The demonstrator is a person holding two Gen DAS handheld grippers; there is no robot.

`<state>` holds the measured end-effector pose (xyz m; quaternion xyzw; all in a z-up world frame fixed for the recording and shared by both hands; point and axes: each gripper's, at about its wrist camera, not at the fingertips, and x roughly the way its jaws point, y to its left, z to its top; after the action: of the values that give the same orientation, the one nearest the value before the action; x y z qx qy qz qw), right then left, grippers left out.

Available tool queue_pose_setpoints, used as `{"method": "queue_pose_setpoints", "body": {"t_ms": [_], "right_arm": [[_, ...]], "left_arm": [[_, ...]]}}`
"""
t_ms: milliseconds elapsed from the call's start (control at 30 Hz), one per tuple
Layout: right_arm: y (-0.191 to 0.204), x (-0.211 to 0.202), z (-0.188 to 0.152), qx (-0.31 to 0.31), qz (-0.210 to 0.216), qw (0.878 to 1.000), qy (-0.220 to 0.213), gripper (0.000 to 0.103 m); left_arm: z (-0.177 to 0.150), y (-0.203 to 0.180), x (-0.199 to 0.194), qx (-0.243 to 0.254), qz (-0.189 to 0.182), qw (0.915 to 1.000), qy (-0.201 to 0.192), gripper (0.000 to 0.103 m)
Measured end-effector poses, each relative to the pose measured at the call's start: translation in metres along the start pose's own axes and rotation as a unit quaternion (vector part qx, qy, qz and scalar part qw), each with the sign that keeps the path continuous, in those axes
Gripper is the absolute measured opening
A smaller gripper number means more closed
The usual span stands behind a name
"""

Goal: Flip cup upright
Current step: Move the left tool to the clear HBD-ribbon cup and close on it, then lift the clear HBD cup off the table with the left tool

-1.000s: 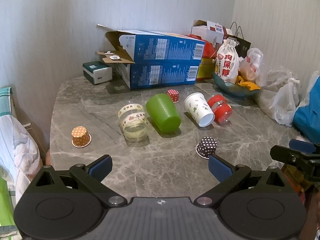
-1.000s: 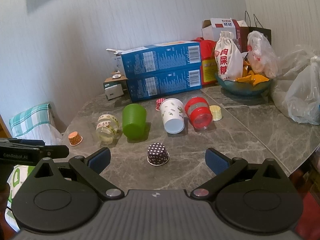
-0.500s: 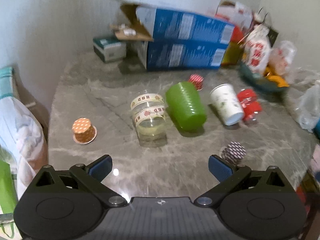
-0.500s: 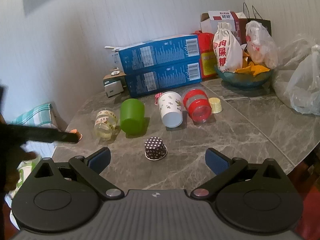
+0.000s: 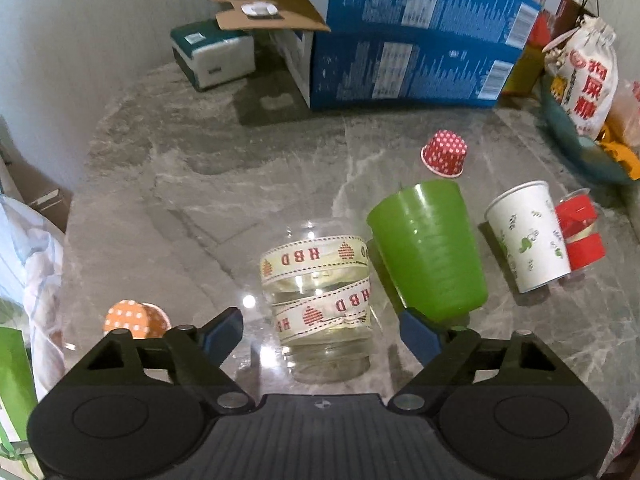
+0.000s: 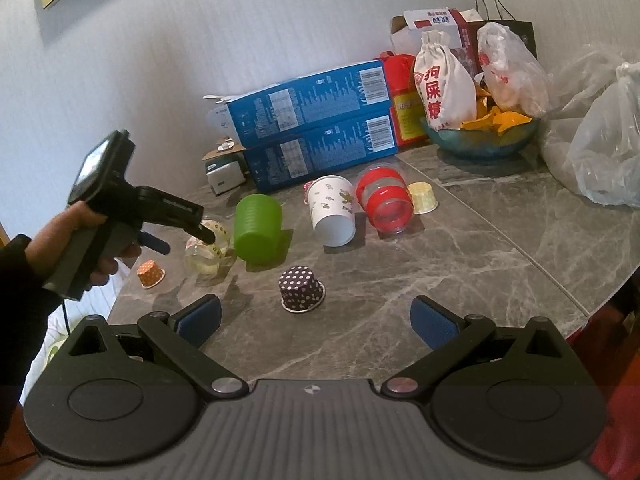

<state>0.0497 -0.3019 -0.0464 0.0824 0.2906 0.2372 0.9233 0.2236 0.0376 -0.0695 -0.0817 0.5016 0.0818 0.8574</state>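
Observation:
A clear glass cup with an "HBD" ribbon (image 5: 320, 300) lies on its side on the grey marble table (image 5: 200, 184), mouth toward me; it also shows in the right wrist view (image 6: 206, 252). My left gripper (image 5: 320, 330) is open, its blue pads on either side of the glass near its mouth, not touching. From the right wrist view the left gripper (image 6: 176, 236) hovers just over the glass. My right gripper (image 6: 316, 320) is open and empty above the table's near edge, behind an upside-down dark dotted paper cup (image 6: 300, 288).
A green cup (image 5: 430, 248), a white paper cup (image 5: 528, 236) and a red-banded clear cup (image 5: 580, 232) lie on their sides. Small dotted cups stand upside down: orange (image 5: 134, 318), red (image 5: 444, 154), yellow (image 6: 424, 198). Blue boxes (image 5: 400, 40), a bowl and bags crowd the back.
My left gripper has moved forward and down until its open fingers flank the ribbon glass. My right gripper has stayed nearly still.

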Motion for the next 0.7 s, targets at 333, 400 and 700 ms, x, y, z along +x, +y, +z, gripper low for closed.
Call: {"method": "queue_pose_setpoints", "body": {"t_ms": [333,400,700], "right_arm": [[-0.003,0.001,-0.003,0.006,0.003,1.000,0.003,0.102],[-0.003,0.001,-0.004,0.007,0.002,1.000,0.003,0.102],[0.000,0.007,-0.005,0.019,0.010,1.000,0.012,0.102]], "left_arm": [[0.001,-0.007,0.025,0.001,0.020,0.9997,0.013,0.072],[0.000,-0.008,0.026,0.003,0.026,0.9996,0.012,0.063],[-0.024,0.001,-0.021,0.017,0.006,0.9995,-0.024,0.057]]}}
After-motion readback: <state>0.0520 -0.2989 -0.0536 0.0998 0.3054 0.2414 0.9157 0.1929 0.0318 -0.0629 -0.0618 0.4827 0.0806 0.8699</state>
